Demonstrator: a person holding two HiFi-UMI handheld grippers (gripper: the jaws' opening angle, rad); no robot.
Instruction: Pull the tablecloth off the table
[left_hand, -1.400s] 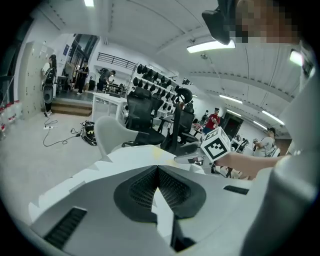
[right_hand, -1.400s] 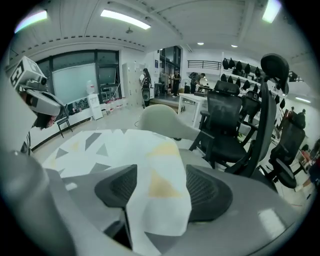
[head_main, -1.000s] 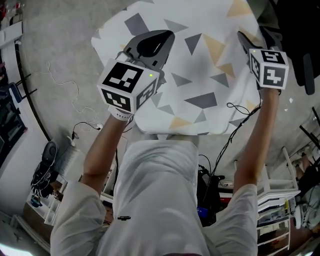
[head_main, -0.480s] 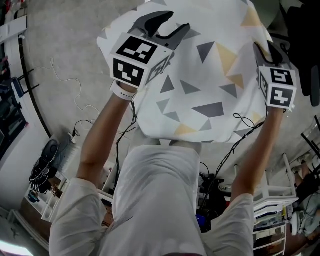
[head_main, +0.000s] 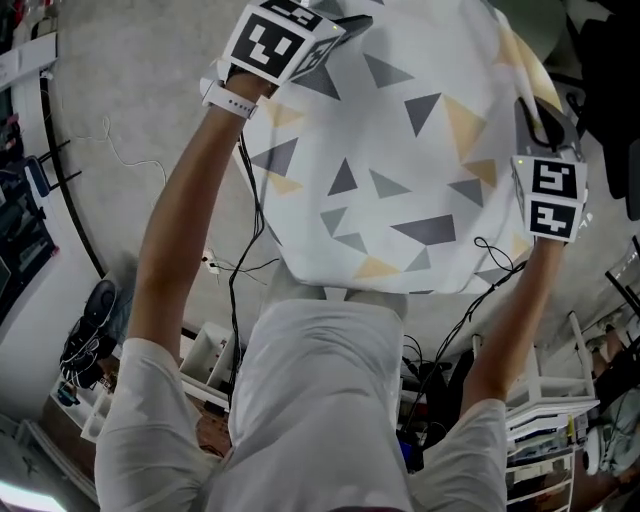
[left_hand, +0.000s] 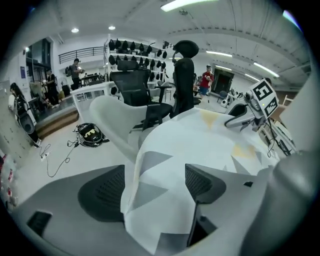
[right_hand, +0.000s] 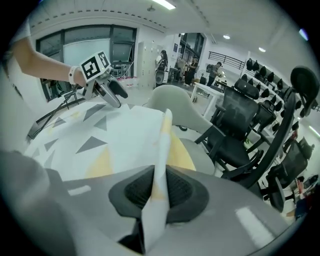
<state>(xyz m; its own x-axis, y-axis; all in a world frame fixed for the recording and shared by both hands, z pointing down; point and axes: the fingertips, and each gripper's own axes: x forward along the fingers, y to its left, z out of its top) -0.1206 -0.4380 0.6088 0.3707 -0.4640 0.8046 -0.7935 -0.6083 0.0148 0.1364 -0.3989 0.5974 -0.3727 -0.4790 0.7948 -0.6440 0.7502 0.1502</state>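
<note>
From the head view, the cloth (head_main: 400, 150) lay spread out flat in front of you, white with grey and yellow triangles, hiding whatever it rested on. Your left gripper (head_main: 340, 25) reached over its far left corner with your arm stretched forward. Your right gripper (head_main: 540, 125) sat at its right edge. Cables (head_main: 235, 265) trailed over the floor (head_main: 130, 100) on the left. A white rack (head_main: 85, 400) at the lower left held dark things that I could not make out, and a second white rack (head_main: 550, 400) at the lower right held small items too blurred to name.

In the left gripper view, your jaws stood well apart. The corner of the cloth lay loose in the gap between the pads (left_hand: 102, 192) and lapped onto the right-hand one, but nothing pinched it. Beyond, the cloth ran across to your right gripper at its far edge. A black chair (left_hand: 137, 87) stood behind it.

In the right gripper view, your jaws were closed on an upright fold of the cloth's edge, with both pads pressed against it. The cloth stretched away to the left, where your left gripper hung over its far corner. More black chairs (right_hand: 240, 130) stood on the right.
</note>
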